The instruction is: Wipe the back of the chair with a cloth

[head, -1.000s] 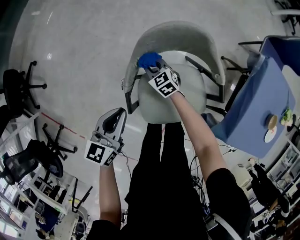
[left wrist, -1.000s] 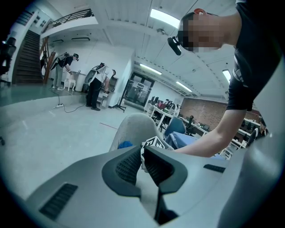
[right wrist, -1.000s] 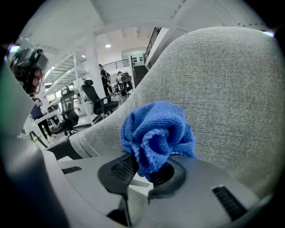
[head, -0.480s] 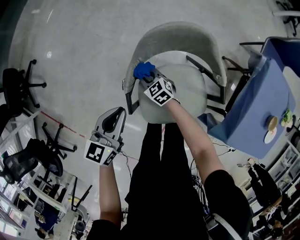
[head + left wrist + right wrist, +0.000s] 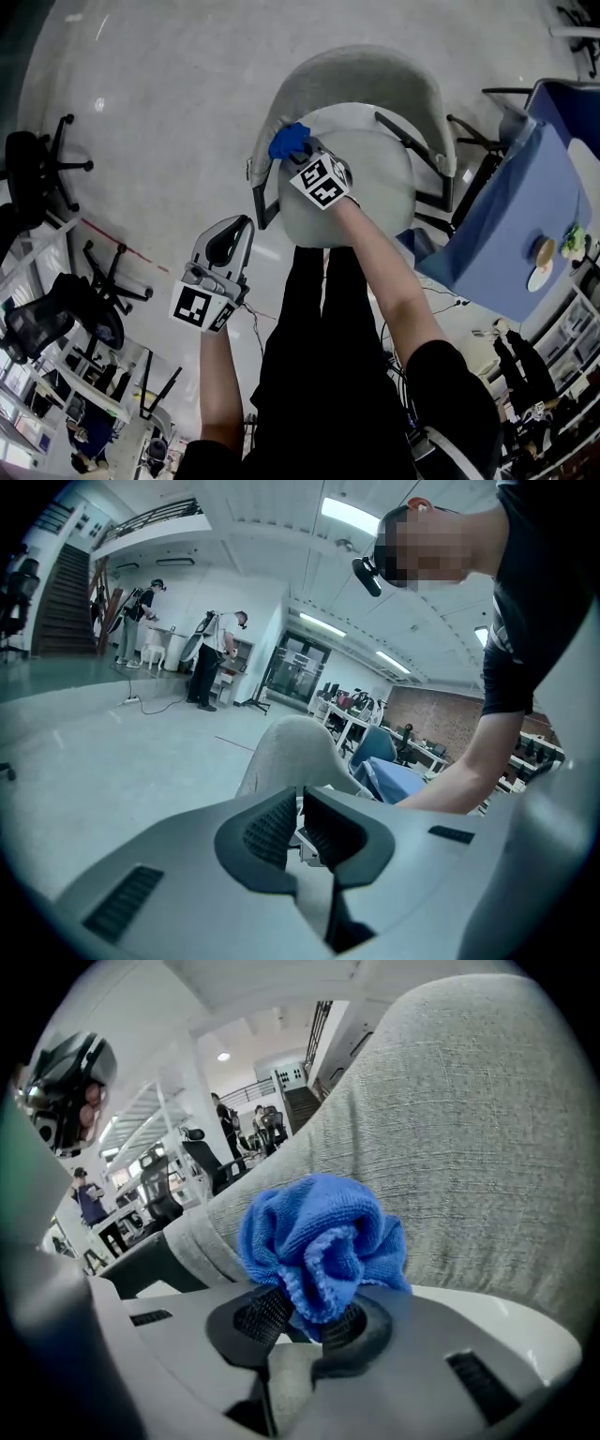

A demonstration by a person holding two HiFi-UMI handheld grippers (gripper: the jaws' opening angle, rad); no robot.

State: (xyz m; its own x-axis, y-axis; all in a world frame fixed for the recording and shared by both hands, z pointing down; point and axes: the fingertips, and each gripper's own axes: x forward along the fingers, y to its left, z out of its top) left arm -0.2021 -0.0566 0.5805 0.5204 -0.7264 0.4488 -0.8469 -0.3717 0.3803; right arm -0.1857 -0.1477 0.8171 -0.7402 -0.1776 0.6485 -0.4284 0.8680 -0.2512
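Note:
A grey fabric chair (image 5: pixel 356 70) with a curved back stands in front of me in the head view. My right gripper (image 5: pixel 302 150) is shut on a bunched blue cloth (image 5: pixel 289 141), which presses against the inside of the chair back's left end. In the right gripper view the blue cloth (image 5: pixel 323 1241) bulges out of the jaws against the grey chair back (image 5: pixel 469 1147). My left gripper (image 5: pixel 225 246) hangs lower left, away from the chair, its jaws shut on nothing. Its own view shows the chair back (image 5: pixel 286 752) beyond the jaws.
A blue-covered table (image 5: pixel 525 202) with small dishes stands right of the chair. Black office chairs (image 5: pixel 37 173) are at the left over a pale polished floor. The person's legs (image 5: pixel 323 309) stand right at the seat's front edge. People stand far off in the hall (image 5: pixel 211 658).
My right gripper with the blue cloth slid leftwards and a little down along the chair back's left end over the past second, then held. The left gripper stayed put.

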